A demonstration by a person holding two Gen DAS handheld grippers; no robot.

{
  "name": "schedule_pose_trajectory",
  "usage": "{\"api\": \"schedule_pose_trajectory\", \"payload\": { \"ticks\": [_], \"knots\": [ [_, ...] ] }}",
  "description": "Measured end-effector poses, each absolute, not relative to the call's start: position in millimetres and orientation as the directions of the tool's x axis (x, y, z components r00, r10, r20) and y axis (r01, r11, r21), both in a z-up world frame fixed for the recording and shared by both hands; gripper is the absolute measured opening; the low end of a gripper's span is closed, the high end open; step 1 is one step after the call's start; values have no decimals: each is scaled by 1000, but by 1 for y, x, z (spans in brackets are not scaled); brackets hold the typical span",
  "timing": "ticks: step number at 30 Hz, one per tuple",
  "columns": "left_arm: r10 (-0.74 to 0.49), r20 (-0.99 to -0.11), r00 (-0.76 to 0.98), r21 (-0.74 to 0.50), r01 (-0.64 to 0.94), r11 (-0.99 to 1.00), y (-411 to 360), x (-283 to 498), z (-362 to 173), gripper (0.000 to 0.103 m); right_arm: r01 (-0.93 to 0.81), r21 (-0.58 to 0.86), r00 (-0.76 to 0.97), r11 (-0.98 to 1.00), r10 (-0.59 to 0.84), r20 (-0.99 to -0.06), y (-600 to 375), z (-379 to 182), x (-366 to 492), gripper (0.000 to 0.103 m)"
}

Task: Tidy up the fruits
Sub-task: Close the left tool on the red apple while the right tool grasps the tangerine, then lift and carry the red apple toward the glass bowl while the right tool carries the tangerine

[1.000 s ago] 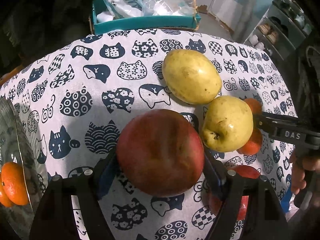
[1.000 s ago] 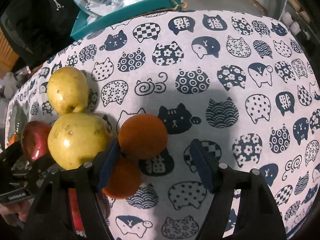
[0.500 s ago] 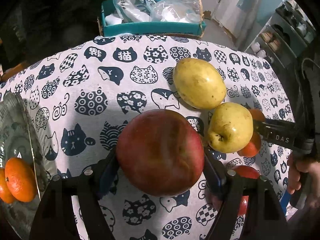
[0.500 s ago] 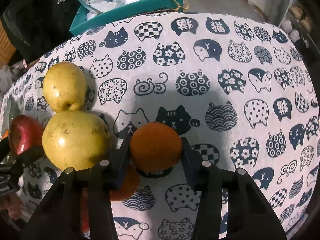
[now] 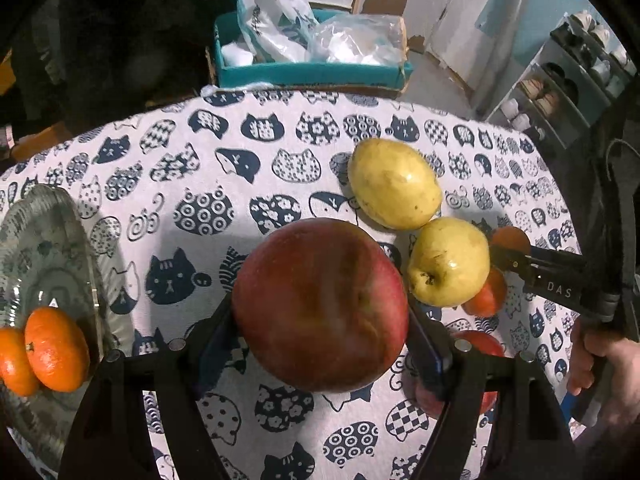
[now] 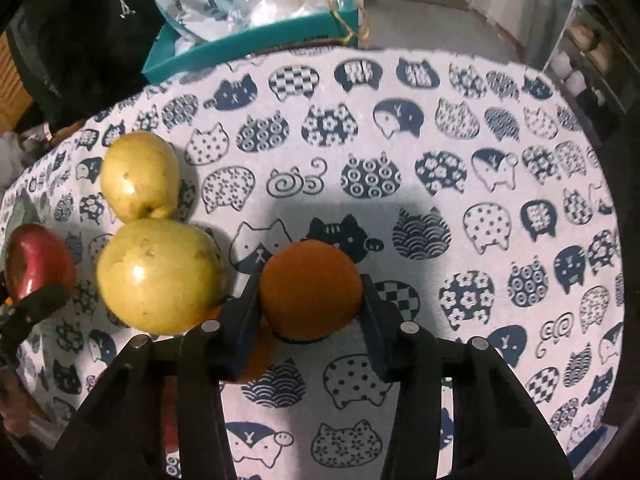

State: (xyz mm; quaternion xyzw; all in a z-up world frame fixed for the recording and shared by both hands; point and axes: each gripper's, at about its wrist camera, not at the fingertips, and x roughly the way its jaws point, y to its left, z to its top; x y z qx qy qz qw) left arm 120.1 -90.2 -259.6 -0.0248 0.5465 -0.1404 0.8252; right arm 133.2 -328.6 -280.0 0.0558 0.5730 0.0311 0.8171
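Observation:
My left gripper [image 5: 320,332] is shut on a big red apple [image 5: 320,304] and holds it above the cat-print tablecloth. My right gripper [image 6: 310,304] is shut on an orange [image 6: 310,290] close to the cloth. Two yellow pears [image 5: 394,184] [image 5: 448,262] lie side by side right of the apple; they also show in the right wrist view [image 6: 138,174] [image 6: 158,276]. Another orange [image 5: 482,298] lies behind the nearer pear, and a second red apple [image 5: 480,350] lies under my left gripper's right finger. A glass plate [image 5: 44,240] at the left holds two oranges [image 5: 56,348].
A teal box [image 5: 312,72] stuffed with plastic bags stands beyond the table's far edge. Shelves with shoes [image 5: 560,92] stand at the far right. The right half of the cloth [image 6: 500,200] carries only the print.
My left gripper has lifted the red apple and swung left, bringing more of the plate into view. My right gripper has closed on the orange.

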Motion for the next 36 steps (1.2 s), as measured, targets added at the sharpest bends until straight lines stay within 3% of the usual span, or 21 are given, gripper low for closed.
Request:
{"api": "schedule_pose_trajectory", "payload": {
  "ticks": [13, 36],
  "knots": [
    [-249, -846, 471, -180, 186, 966, -69, 107, -206, 79, -41, 92, 485, 995, 100, -869, -313, -204, 113, 45],
    [-213, -757, 617, -178, 118, 977, -5, 71, -130, 79, -208, 127, 609, 970, 230, -759, -239, -110, 92, 45]
  ]
}}
